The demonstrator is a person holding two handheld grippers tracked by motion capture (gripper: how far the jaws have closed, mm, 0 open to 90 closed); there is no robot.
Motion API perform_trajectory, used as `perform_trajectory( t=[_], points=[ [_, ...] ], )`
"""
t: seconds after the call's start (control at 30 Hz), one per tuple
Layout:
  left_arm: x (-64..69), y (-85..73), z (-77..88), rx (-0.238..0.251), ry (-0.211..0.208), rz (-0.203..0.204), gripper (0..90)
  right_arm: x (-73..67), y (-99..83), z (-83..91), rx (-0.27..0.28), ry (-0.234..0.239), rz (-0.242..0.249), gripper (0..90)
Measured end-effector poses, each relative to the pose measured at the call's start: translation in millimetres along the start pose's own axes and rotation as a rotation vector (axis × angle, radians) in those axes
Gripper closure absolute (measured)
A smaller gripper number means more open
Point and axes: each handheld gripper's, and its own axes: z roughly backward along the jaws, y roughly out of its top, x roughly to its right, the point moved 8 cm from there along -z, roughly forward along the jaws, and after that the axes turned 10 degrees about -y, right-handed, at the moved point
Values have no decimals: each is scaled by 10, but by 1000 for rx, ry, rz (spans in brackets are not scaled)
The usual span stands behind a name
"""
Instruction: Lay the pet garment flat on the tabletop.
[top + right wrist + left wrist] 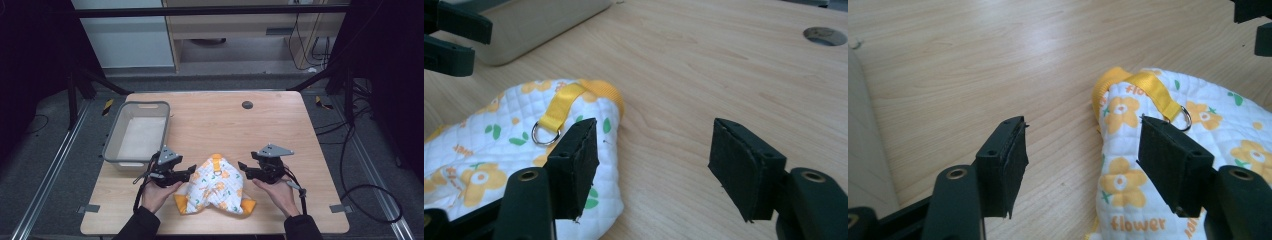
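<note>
Both grippers parted either side of the quilted item; nothing held yet.

High view: white quilted cloth with orange flowers and yellow trim (216,187) lies at the near-centre of the pale wooden table (280,125), between left gripper (191,171) and right gripper (241,166); grey plastic basket (136,132) stands left.
Left gripper view: jaws released, one pad over the cloth edge; risk of snagging the yellow strap with metal ring (1159,95).
Right gripper view: jaws released; a shallow bite could slip off the thick edge.
</note>
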Motion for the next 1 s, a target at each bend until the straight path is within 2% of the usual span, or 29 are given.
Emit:
perform_trajectory(
  t=[0.23, 0.5, 0.63, 0.73, 0.9, 1.0],
  points=[
    [43, -106, -150, -49, -27, 6, 388, -99, -119, -110, -61, 36, 11, 414],
    [75, -198, -291, -102, -55, 13, 483, -194, -234, -222, -120, 78, 22, 538],
    [98, -216, -319, -115, -79, 11, 565, -241, -269, -268, -146, 102, 26, 613],
    [119, -231, -340, -123, -100, 28, 657, -279, -294, -290, -162, 127, 25, 685],
    [158, -254, -360, -144, -118, 31, 819, -318, -310, -310, -181, 156, 26, 828],
    [182, -247, -351, -134, -124, 33, 858, -342, -304, -293, -182, 168, 24, 877]
  ],
)
